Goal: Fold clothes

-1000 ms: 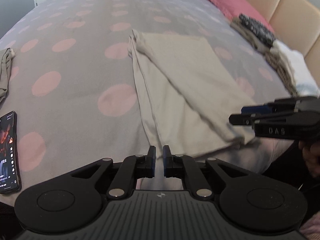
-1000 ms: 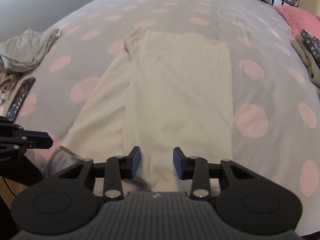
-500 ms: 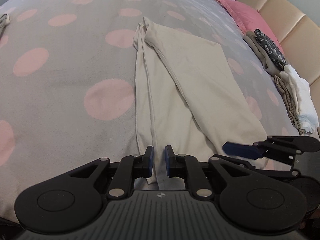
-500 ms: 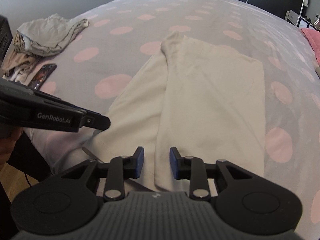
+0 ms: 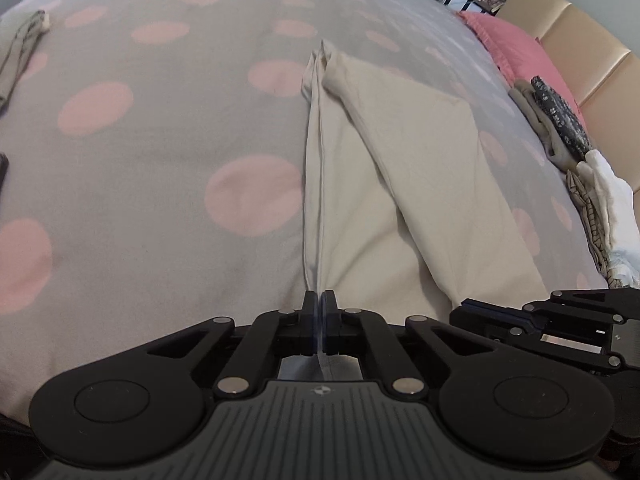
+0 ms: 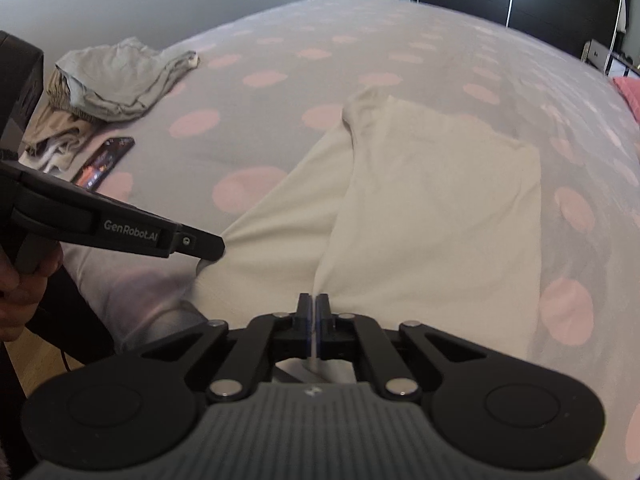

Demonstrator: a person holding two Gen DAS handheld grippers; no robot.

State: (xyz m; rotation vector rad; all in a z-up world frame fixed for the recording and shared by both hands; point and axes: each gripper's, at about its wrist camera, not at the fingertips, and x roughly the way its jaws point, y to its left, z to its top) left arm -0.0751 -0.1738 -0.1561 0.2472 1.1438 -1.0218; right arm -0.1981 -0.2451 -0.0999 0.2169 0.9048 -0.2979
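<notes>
a beige shirt (image 5: pixel 404 184) lies partly folded on a grey bedspread (image 5: pixel 160 208) with pink dots, filling the centre and right of the left wrist view; one side is folded over the middle, so a diagonal edge runs from the upper centre toward the lower right. in the right wrist view the same shirt (image 6: pixel 432 208) sits in the centre, its near edge at the bottom middle of the frame.

the left gripper (image 5: pixel 319 304) is at the bottom centre of its view, fingers pressed together on the shirt's near left edge, with cloth showing behind the fingers. the right gripper (image 6: pixel 313 307) is likewise closed tight on the near hem, a thin strip of fabric caught between its fingers. in the right wrist view the left gripper (image 6: pixel 214 246) comes in from the left side, its tip touching the shirt's near left corner. in the left wrist view the right gripper's body shows at the lower right, its tip at the shirt's near edge.

a grey garment (image 6: pixel 120 80) lies crumpled at the upper left of the right wrist view, with a phone (image 6: pixel 105 162) just below it. a pink pillow (image 5: pixel 516 52) and a pile of clothes (image 5: pixel 560 120) sit along the right side of the left wrist view, beside a tan headboard (image 5: pixel 576 40).
</notes>
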